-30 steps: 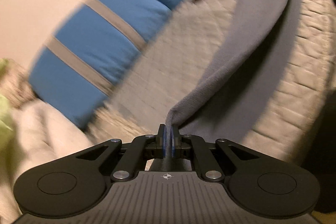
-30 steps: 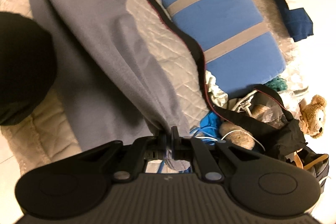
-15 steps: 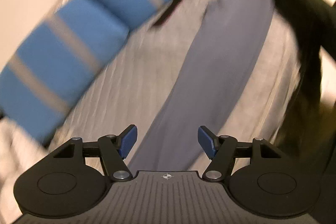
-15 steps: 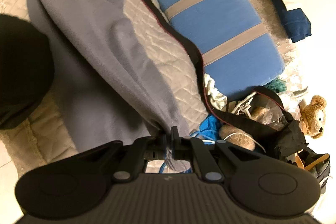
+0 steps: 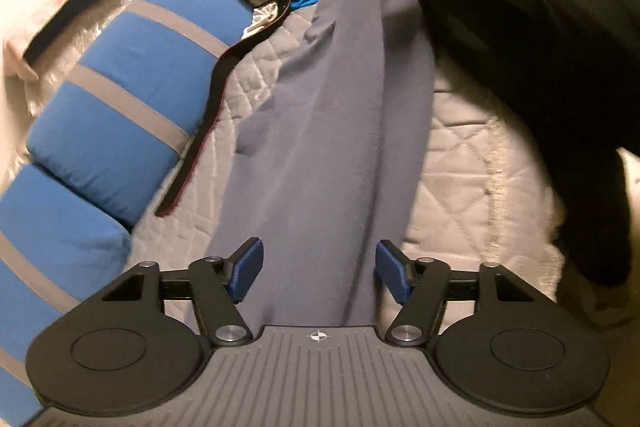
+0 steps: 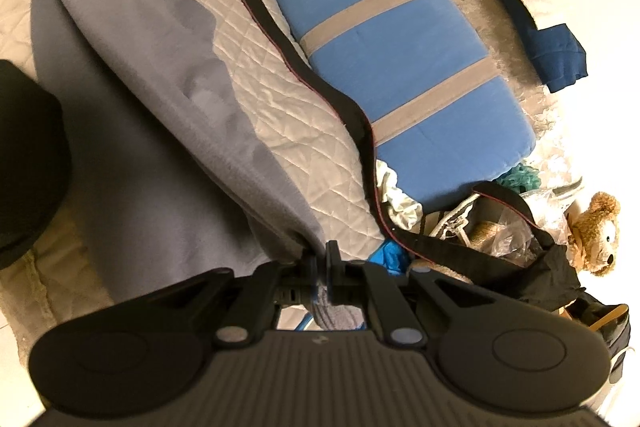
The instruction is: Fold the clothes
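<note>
Grey garment (image 5: 336,131) lengthwise beside blue cushion (image 5: 132,99)

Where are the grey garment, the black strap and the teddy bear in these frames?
grey garment (image 5: 328,147): left wrist view, middle of the cloth.
black strap (image 6: 320,83): right wrist view, mid-length on the quilt.
teddy bear (image 6: 598,235): right wrist view, its head.

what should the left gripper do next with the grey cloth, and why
Probably close the left gripper on the grey cloth lying between its closing, not yet touching pads. The right gripper already pinches the far end, so a second grip would let the strip be lifted and folded.
</note>
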